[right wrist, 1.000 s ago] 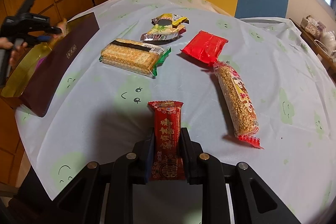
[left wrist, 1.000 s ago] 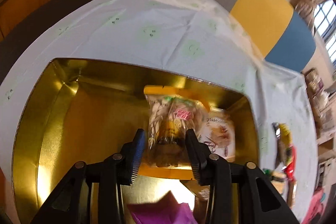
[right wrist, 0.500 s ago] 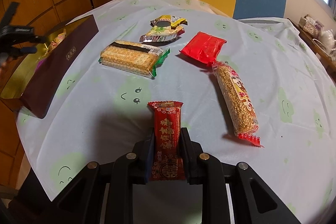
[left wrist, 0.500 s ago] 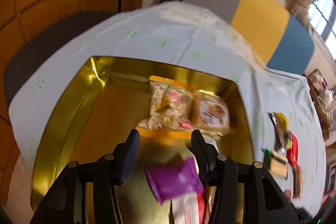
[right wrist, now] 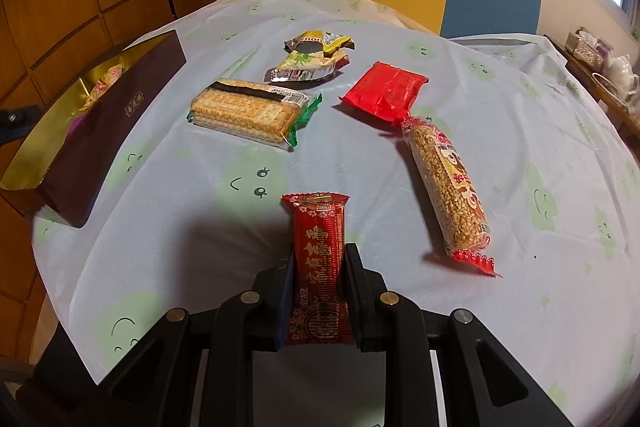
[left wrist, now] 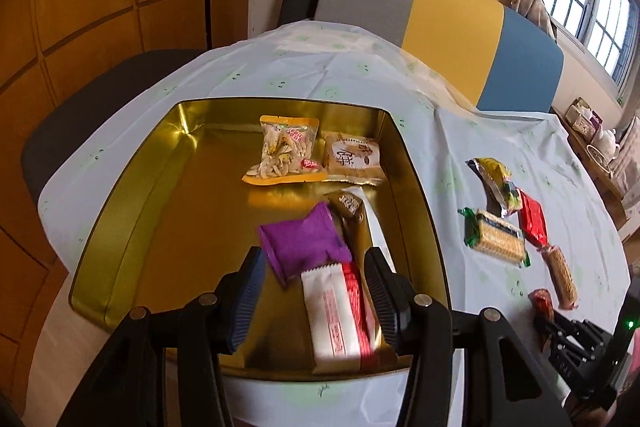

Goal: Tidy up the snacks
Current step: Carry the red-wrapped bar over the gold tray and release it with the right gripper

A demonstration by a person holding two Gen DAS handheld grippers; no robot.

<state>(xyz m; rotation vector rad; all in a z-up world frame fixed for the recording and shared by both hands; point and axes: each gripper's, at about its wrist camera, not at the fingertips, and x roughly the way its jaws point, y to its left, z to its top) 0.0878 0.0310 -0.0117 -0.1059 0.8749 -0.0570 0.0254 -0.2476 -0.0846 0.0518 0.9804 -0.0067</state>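
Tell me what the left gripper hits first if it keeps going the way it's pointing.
Most likely the white-and-red packet lying in the gold tin, right between the open left gripper fingers; the purple packet lies just beyond. Depth is hard to judge.

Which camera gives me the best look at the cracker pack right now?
The right wrist view: the cracker pack lies large and unblocked on the tablecloth. The left wrist view shows the same pack small and distorted near the frame's right edge.
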